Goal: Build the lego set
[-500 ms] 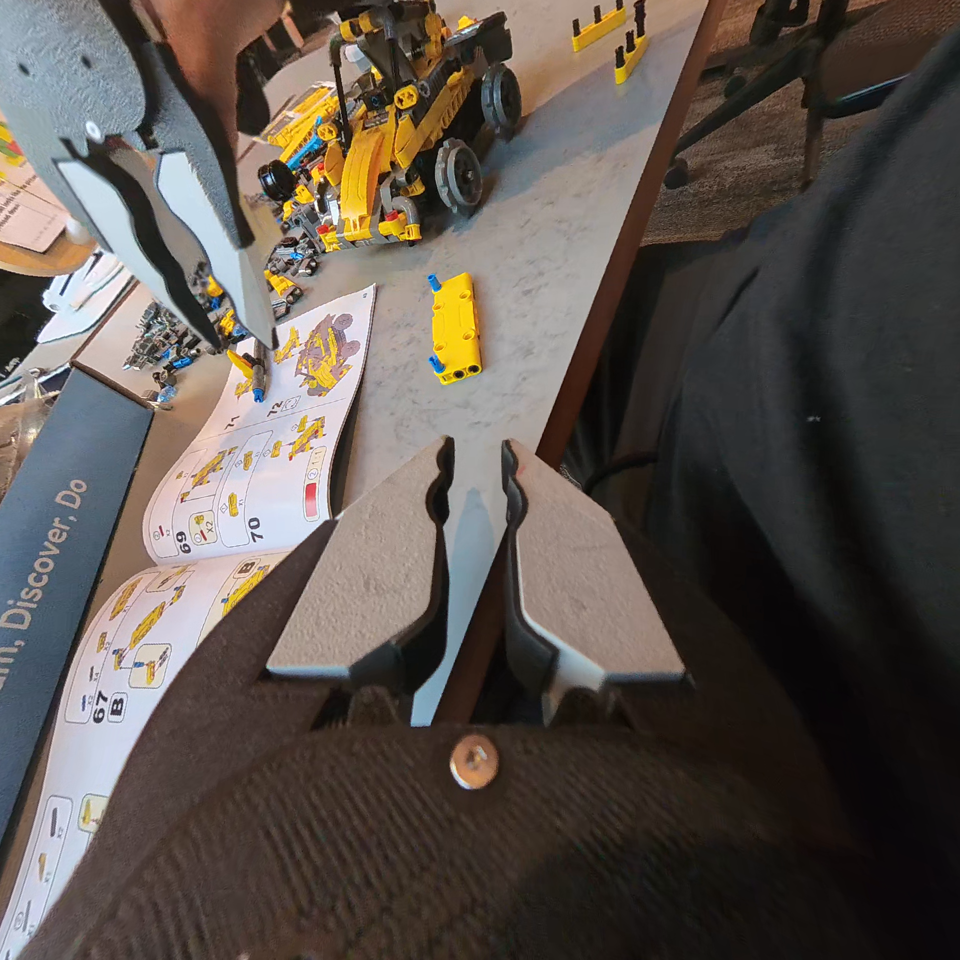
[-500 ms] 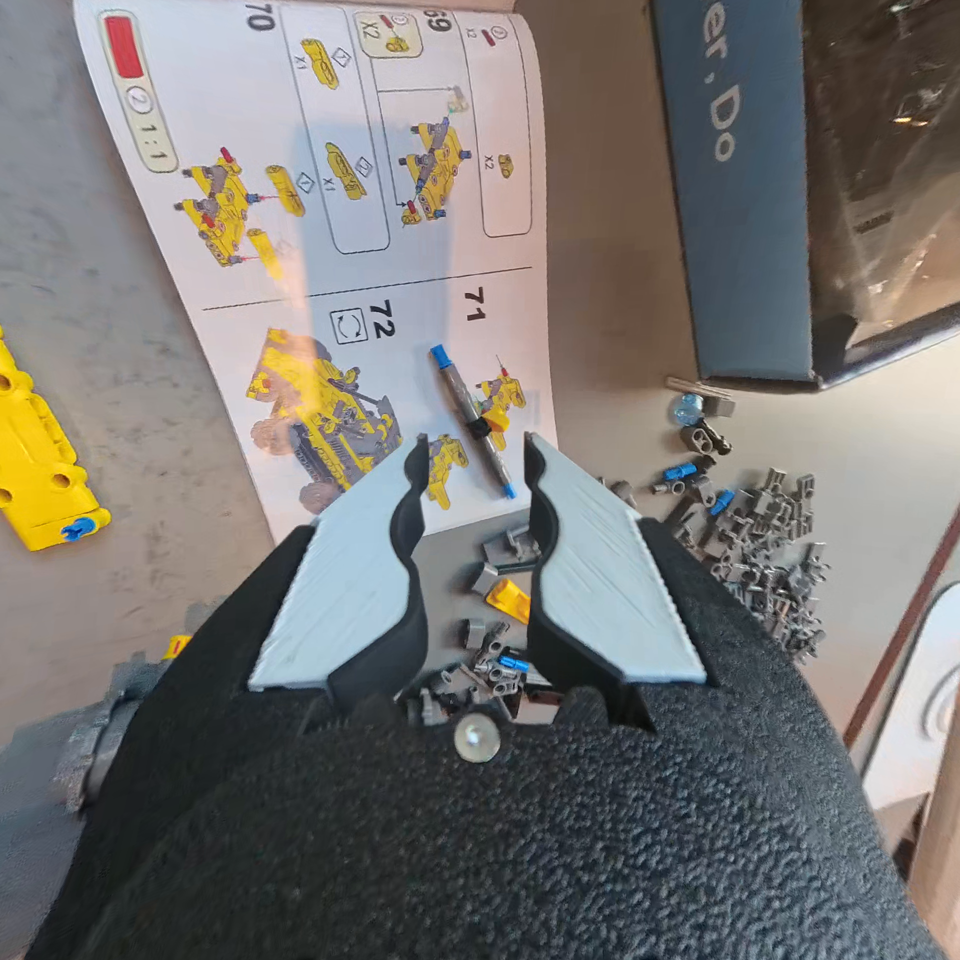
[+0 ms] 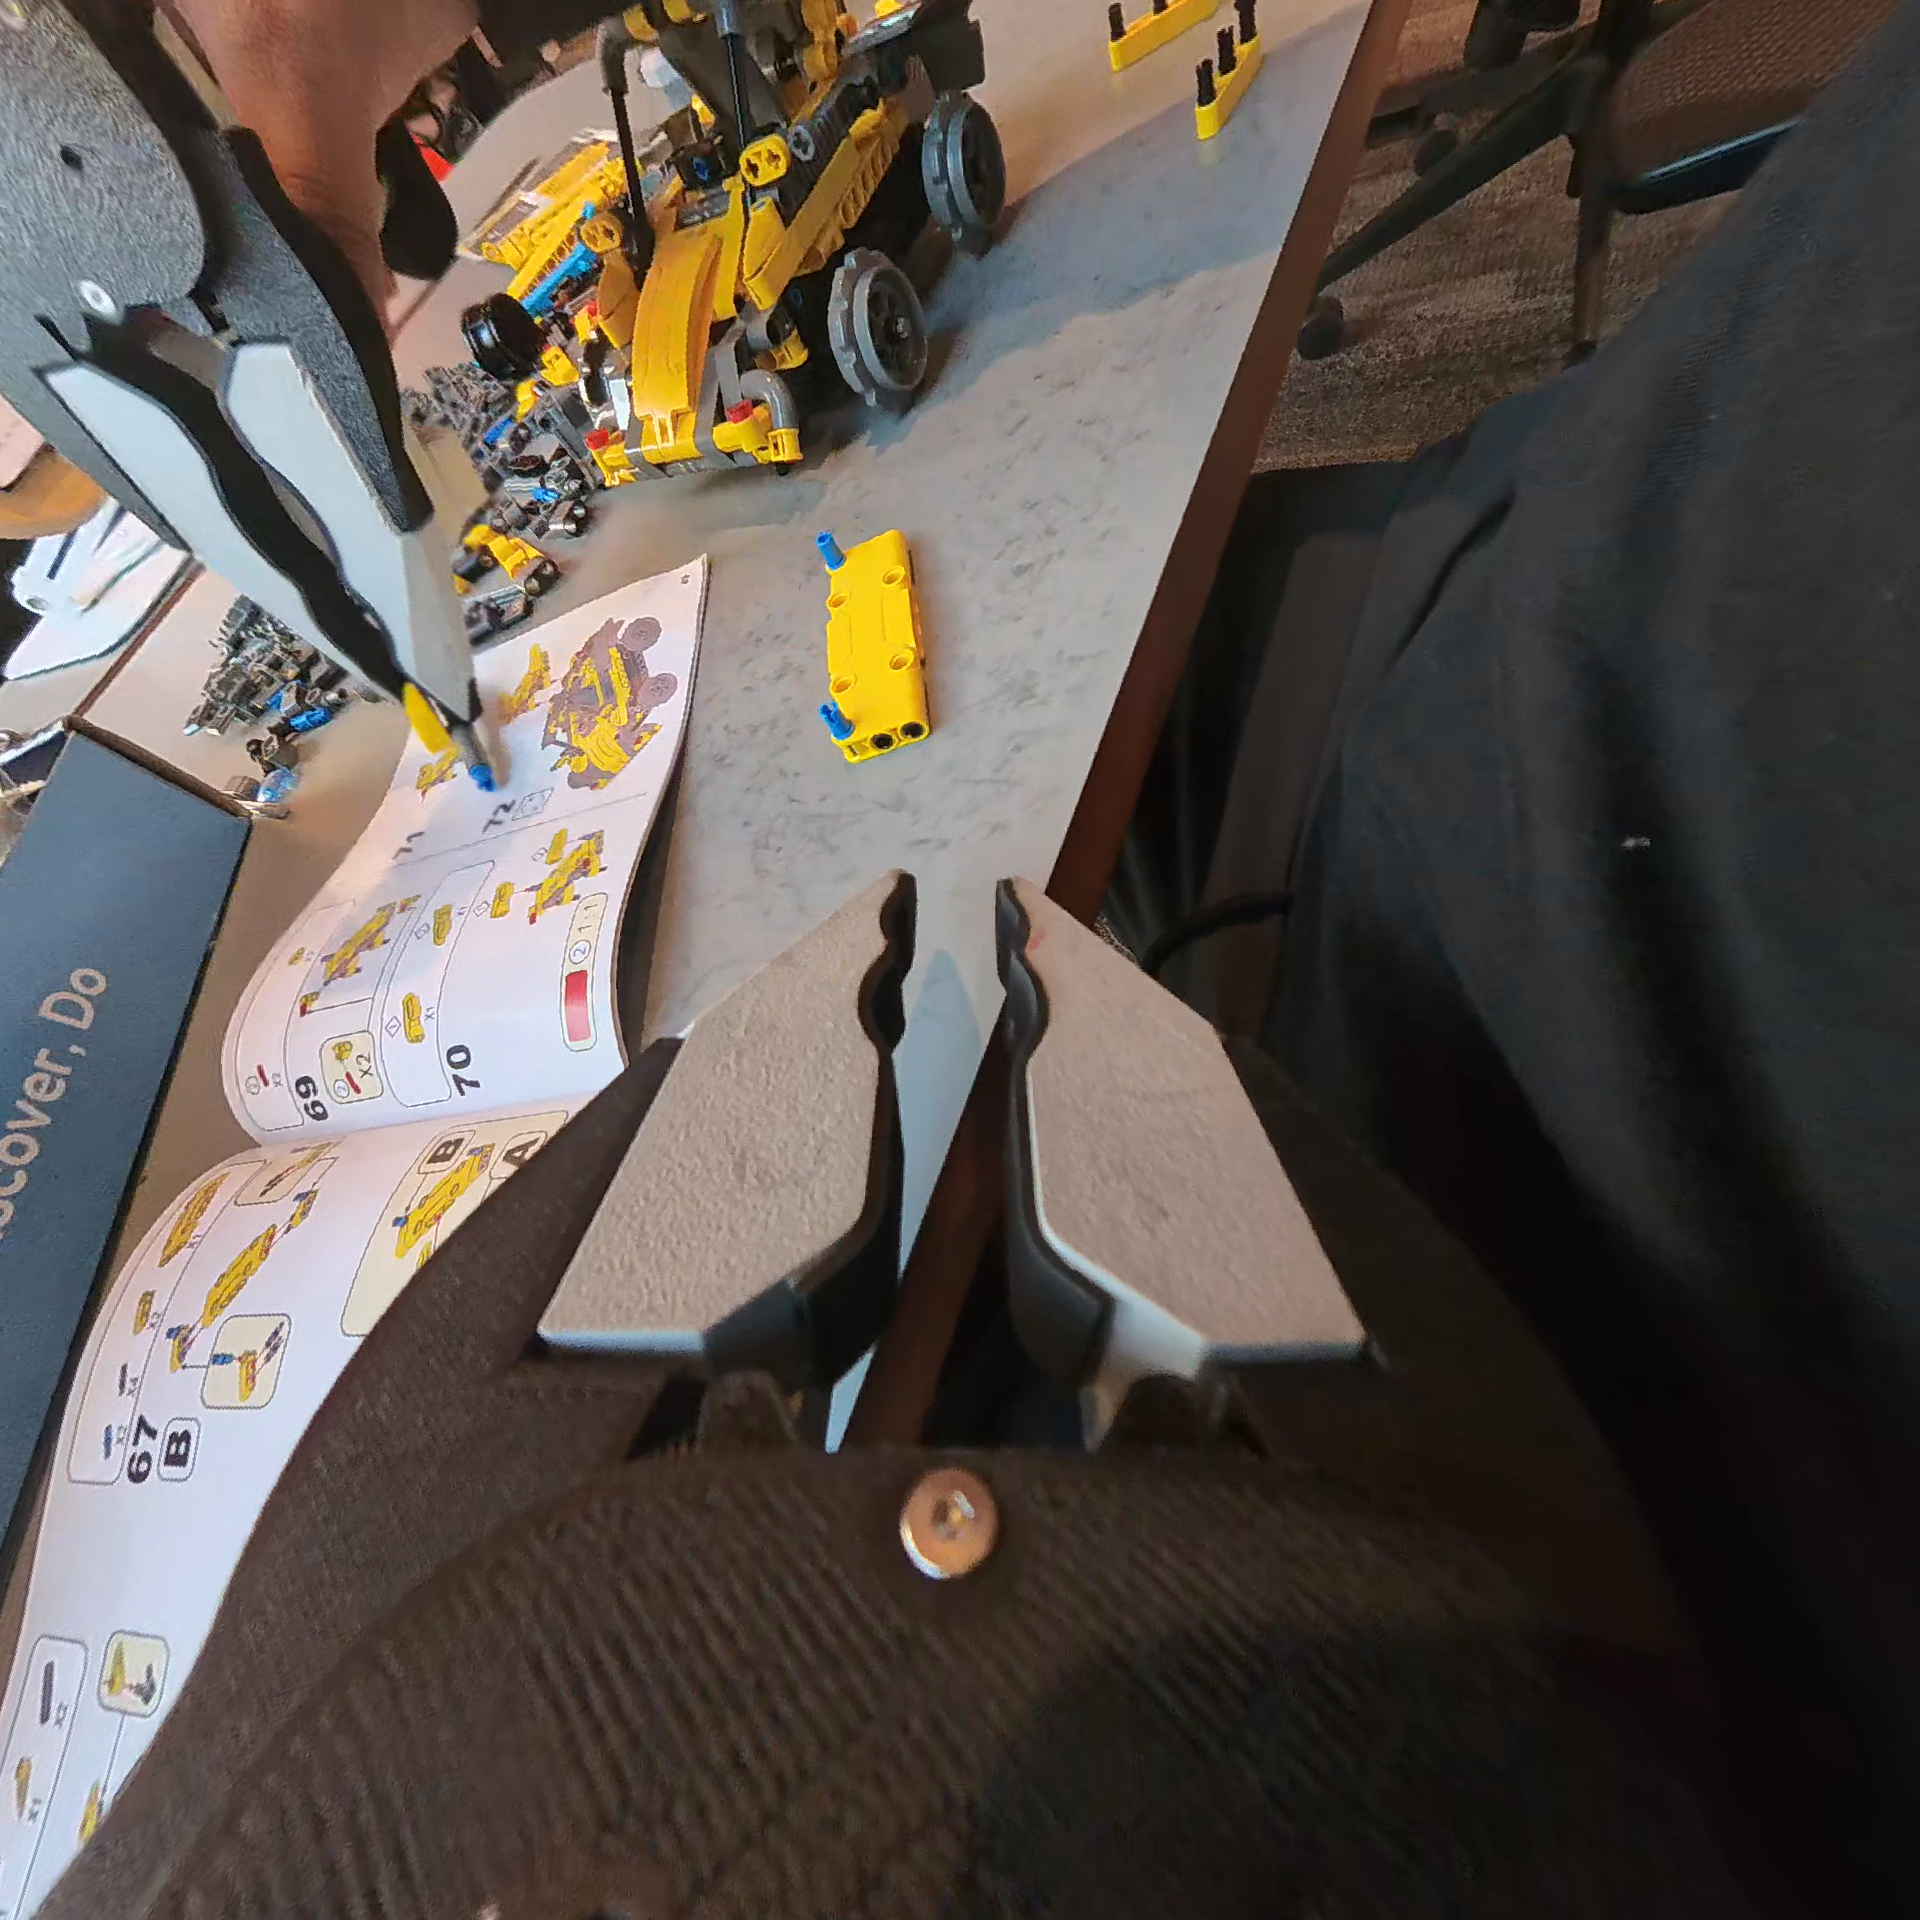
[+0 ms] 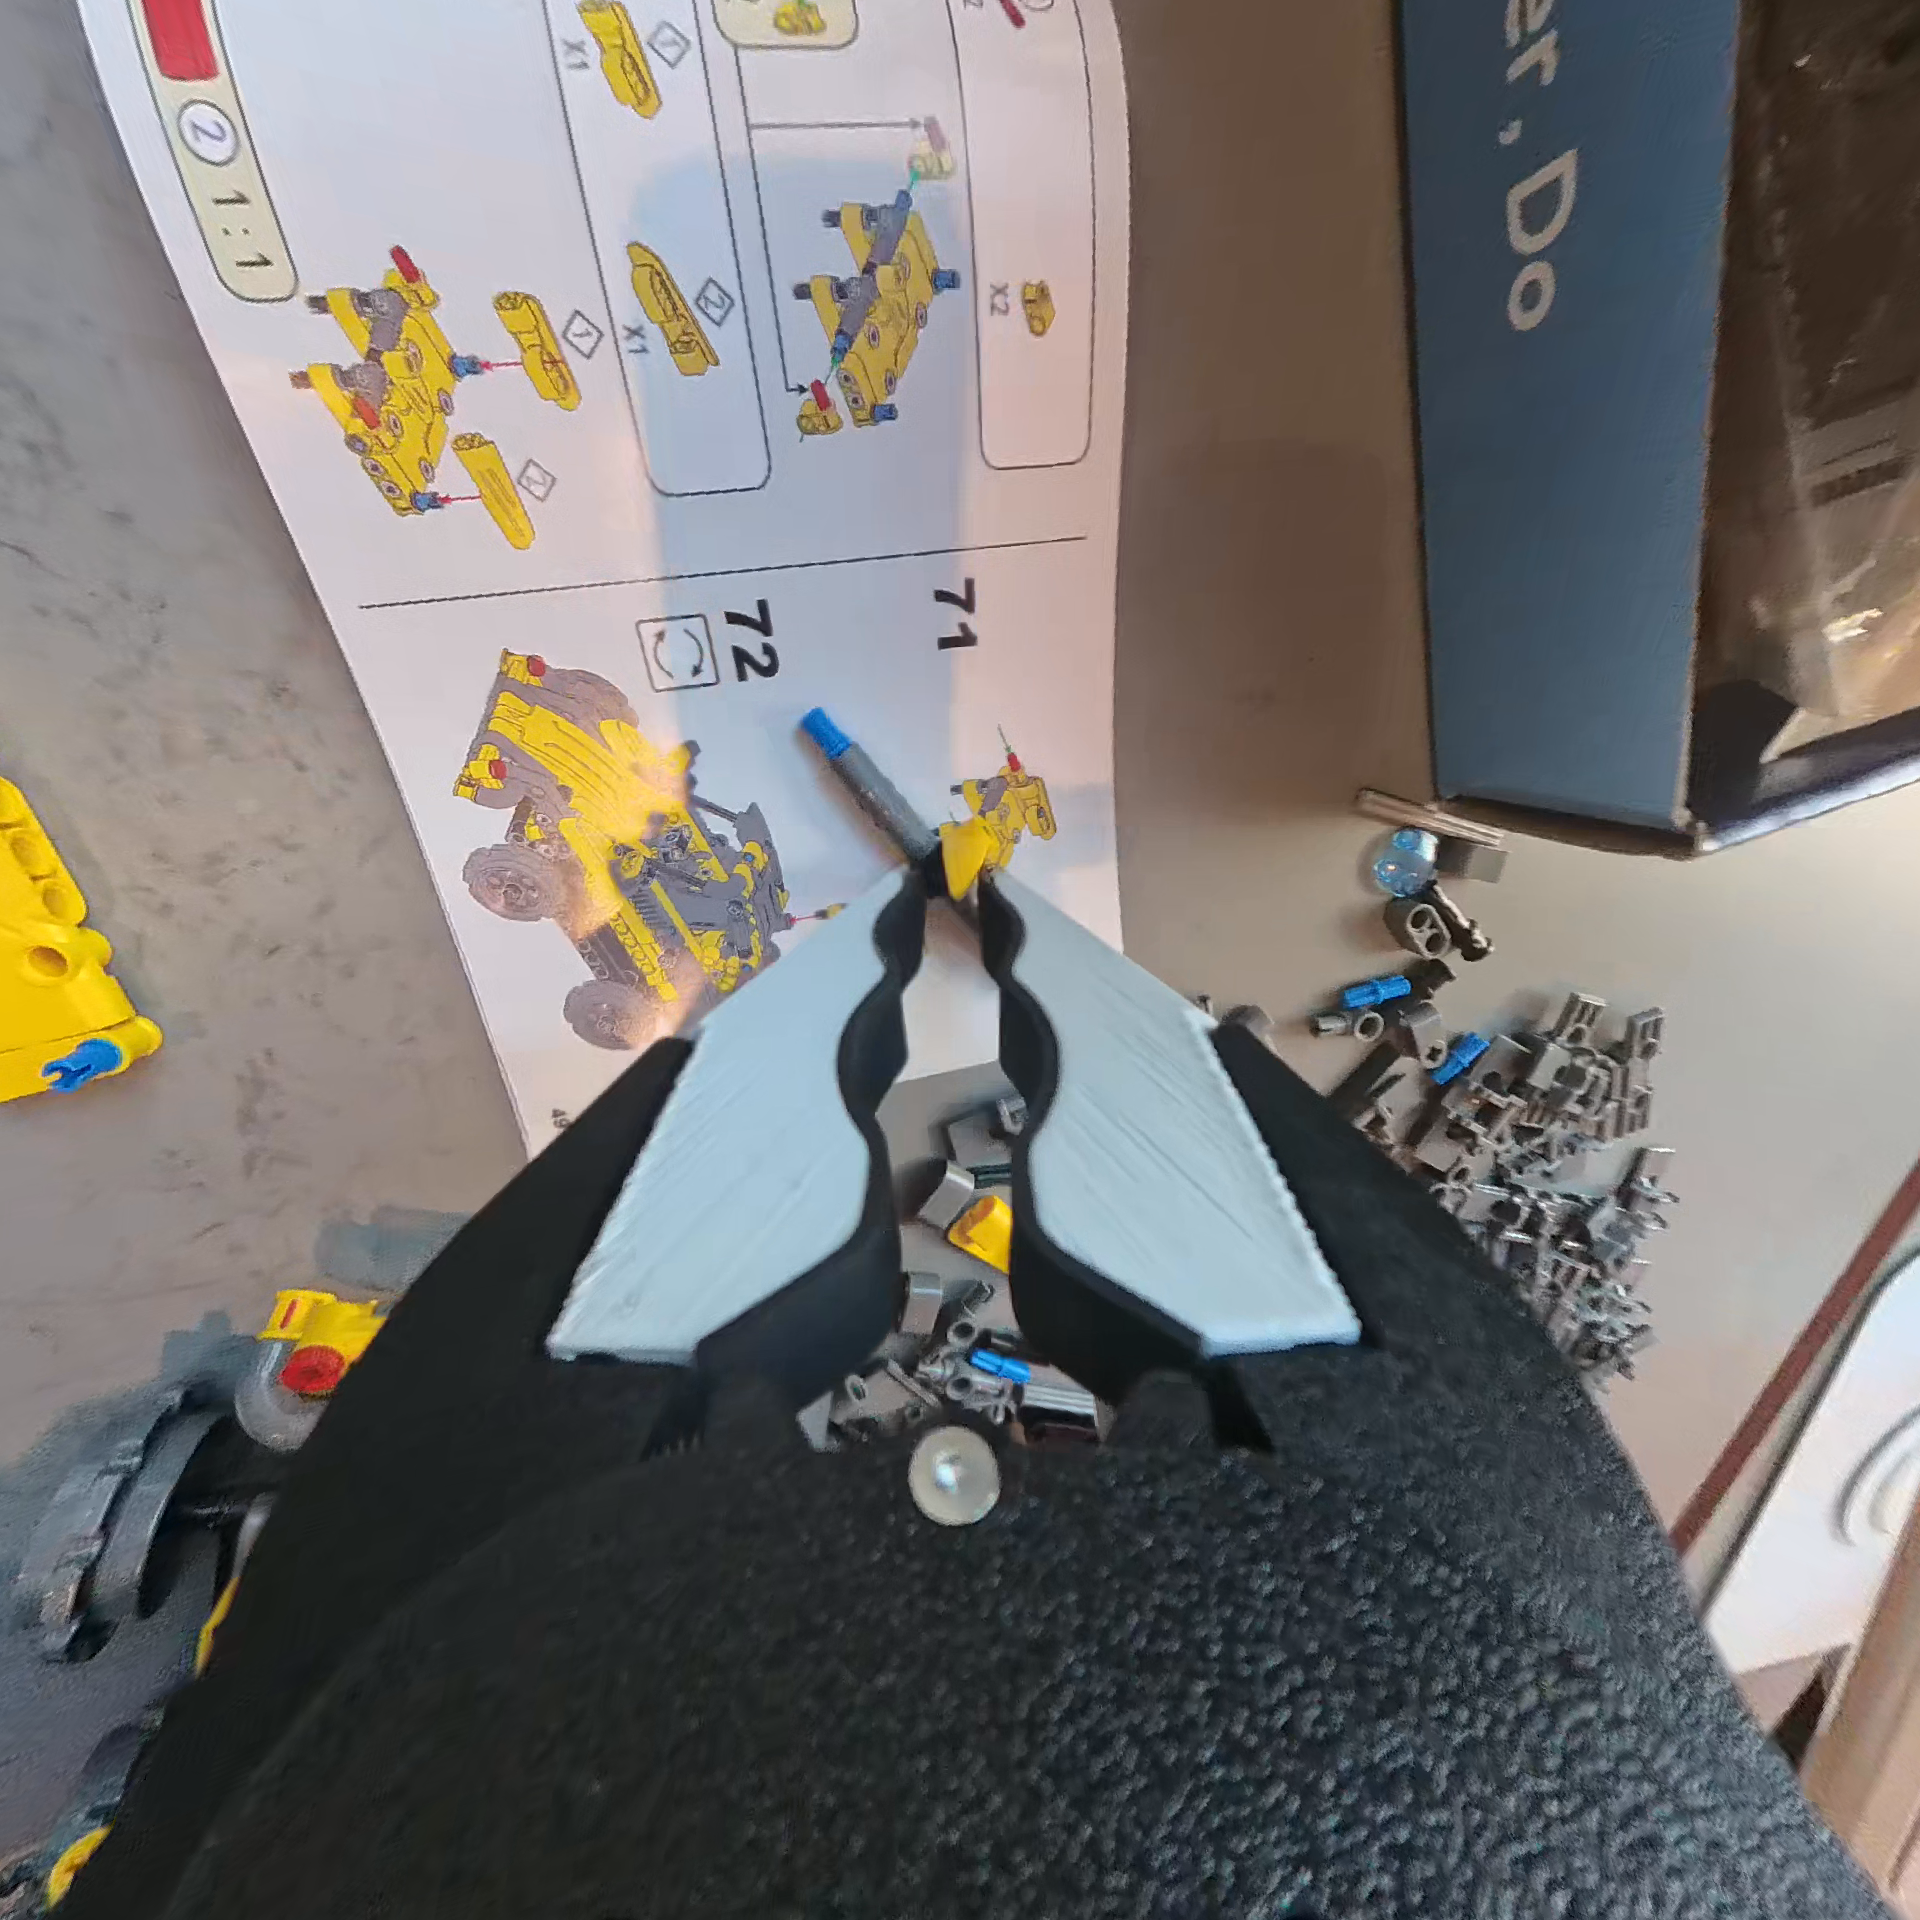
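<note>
Two grippers in my hands; right gripper pinched on small yellow piece at middle of grey axle with blue end, over open instruction booklet on table; piece looks light, stiff, slippery, so tip grip seems best; left gripper slightly apart, empty, above table edge, yellow panel near ahead.

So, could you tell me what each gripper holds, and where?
Right gripper pinches the grey axle at its yellow-collared end; left gripper holds nothing.
</note>
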### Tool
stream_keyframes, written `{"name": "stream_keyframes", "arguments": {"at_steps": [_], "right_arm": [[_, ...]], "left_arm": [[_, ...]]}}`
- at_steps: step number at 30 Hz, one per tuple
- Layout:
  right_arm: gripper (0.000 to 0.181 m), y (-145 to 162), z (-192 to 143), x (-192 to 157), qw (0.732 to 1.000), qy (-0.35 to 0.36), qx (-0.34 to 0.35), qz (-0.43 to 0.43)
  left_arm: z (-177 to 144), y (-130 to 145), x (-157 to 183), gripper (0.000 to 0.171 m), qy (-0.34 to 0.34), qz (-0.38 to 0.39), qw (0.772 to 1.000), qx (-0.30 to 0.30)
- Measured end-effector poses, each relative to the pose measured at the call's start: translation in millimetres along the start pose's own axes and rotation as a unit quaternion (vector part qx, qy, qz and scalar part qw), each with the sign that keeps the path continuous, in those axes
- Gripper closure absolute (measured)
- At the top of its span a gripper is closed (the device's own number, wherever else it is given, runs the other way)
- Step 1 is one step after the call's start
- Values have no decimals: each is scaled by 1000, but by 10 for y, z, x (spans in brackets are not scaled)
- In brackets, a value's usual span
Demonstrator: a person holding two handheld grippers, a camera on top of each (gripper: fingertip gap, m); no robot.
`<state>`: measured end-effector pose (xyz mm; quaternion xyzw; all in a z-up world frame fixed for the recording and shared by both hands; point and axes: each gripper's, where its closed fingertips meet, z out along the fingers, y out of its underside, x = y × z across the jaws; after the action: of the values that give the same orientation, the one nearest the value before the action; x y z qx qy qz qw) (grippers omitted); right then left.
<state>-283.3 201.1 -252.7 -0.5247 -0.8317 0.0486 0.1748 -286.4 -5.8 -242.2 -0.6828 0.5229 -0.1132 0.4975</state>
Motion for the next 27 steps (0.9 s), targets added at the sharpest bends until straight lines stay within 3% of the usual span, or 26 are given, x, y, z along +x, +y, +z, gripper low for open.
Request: {"name": "stream_keyframes", "arguments": {"at_steps": [8,20,27], "right_arm": [[172,-70,-228,-163,999,37,26,26],[173,-398,-543,-884,985,97,121,78],[173,-431,-538,-1037,970,110,171,131]], "left_arm": [[11,2,-10,163,-11,2,1000,-6],[23,-173,-188,168,-64,-19,998,4],[70,-265,-242,157,-70,-52,996,19]]}}
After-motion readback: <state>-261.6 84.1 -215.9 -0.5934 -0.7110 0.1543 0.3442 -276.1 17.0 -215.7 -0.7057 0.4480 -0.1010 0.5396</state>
